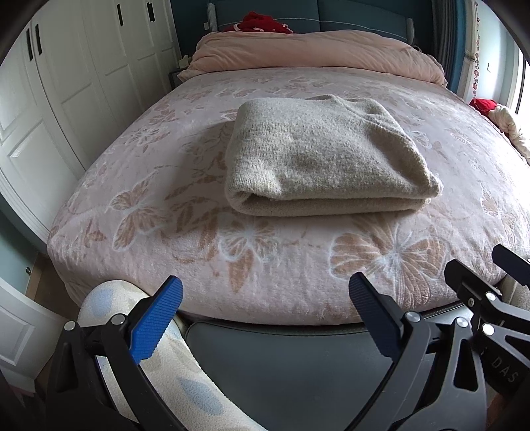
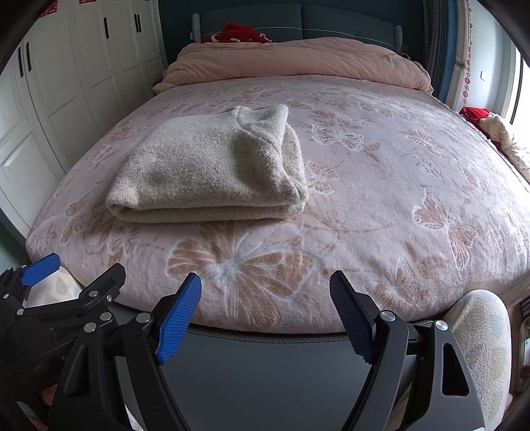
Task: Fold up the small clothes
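A beige knitted sweater lies folded into a neat rectangle on the pink butterfly-print bed cover. It also shows in the right wrist view, left of centre. My left gripper is open and empty, held back at the foot of the bed, well short of the sweater. My right gripper is open and empty, also at the foot edge. The right gripper shows at the right edge of the left wrist view, and the left gripper shows at the left of the right wrist view.
A pink duvet is bunched at the head of the bed, with red cloth behind it. White wardrobe doors line the left side. More red and cream cloth lies at the right edge. A dark bed frame is below the grippers.
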Demonstrator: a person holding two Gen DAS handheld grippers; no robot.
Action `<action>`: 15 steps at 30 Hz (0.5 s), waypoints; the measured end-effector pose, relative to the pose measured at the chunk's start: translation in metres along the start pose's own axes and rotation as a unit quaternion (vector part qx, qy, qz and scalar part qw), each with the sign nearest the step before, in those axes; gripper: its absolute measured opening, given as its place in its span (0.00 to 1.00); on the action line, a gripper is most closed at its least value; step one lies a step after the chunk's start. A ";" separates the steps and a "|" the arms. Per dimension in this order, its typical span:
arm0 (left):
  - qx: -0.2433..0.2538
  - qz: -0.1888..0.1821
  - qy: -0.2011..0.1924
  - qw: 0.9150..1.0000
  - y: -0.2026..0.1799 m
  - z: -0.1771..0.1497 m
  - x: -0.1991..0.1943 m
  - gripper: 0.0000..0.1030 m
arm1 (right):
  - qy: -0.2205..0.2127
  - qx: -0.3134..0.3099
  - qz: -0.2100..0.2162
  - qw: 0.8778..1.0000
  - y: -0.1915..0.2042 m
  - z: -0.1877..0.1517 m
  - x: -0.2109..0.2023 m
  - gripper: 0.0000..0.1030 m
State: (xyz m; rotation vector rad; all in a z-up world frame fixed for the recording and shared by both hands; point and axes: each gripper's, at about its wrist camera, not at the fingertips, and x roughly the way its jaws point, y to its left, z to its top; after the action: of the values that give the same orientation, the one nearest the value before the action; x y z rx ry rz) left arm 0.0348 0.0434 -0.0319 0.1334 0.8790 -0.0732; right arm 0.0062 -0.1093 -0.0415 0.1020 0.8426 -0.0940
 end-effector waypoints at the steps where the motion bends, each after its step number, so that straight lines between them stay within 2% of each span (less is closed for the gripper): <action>1: 0.000 0.000 0.000 1.000 0.000 0.000 0.000 0.95 | 0.000 0.000 0.000 1.000 0.000 0.000 0.000 0.75; 15: 0.000 0.002 -0.004 1.000 -0.001 0.000 -0.001 0.95 | -0.002 0.004 -0.002 1.000 0.002 0.001 -0.001 0.75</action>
State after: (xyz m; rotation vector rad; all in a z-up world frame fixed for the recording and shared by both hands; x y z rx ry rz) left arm 0.0340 0.0419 -0.0306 0.1356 0.8709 -0.0706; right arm 0.0063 -0.1075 -0.0402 0.1087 0.8386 -0.1011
